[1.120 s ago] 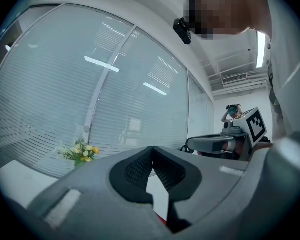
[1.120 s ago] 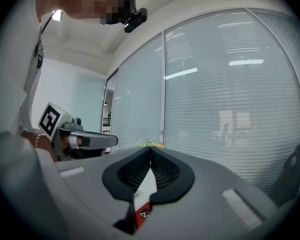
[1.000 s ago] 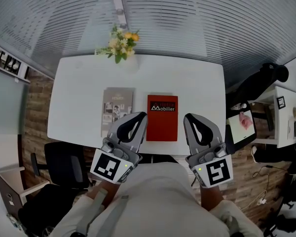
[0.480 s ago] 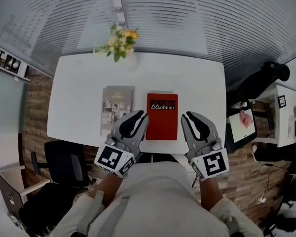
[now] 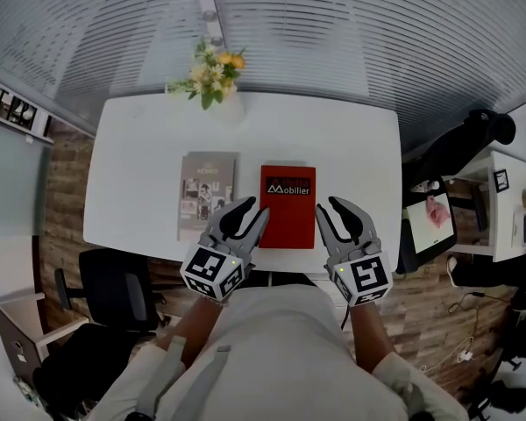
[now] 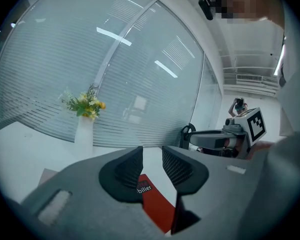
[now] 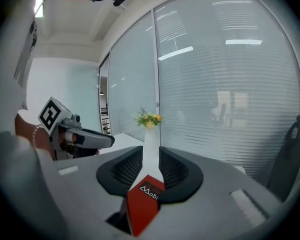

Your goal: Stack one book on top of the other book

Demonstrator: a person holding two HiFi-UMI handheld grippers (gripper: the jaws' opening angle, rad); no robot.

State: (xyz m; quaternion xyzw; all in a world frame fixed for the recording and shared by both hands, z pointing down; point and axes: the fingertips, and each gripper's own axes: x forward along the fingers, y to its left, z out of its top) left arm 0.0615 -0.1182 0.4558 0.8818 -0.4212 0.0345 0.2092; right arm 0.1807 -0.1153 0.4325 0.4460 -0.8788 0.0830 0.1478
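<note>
- Red book (image 5: 287, 207) lies flat near the middle of the white surface (image 5: 140, 174), title end away from the person, near end close to the front edge.
- Grey book (image 5: 207, 196) lies flat just beside it on the left. A narrow strip of surface shows between them, so they are apart and not stacked.
- White vase of flowers (image 5: 212, 75) stands at the far edge, well apart from both books.
- Left gripper (image 5: 252, 210) is at the red book's near left corner. Its jaws are part open, have just been opening, and have nothing between the pads. In the left gripper view the red cover (image 6: 155, 204) shows only through the gap, beyond the tips.
- Right gripper (image 5: 330, 209) is at the red book's near right corner. Its jaws are also part open, just been opening, and grip nothing. In the right gripper view the red book (image 7: 142, 204) and the vase (image 7: 150, 139) show through the gap.
- Cannot tell whether either gripper's tips touch the surface.
</note>
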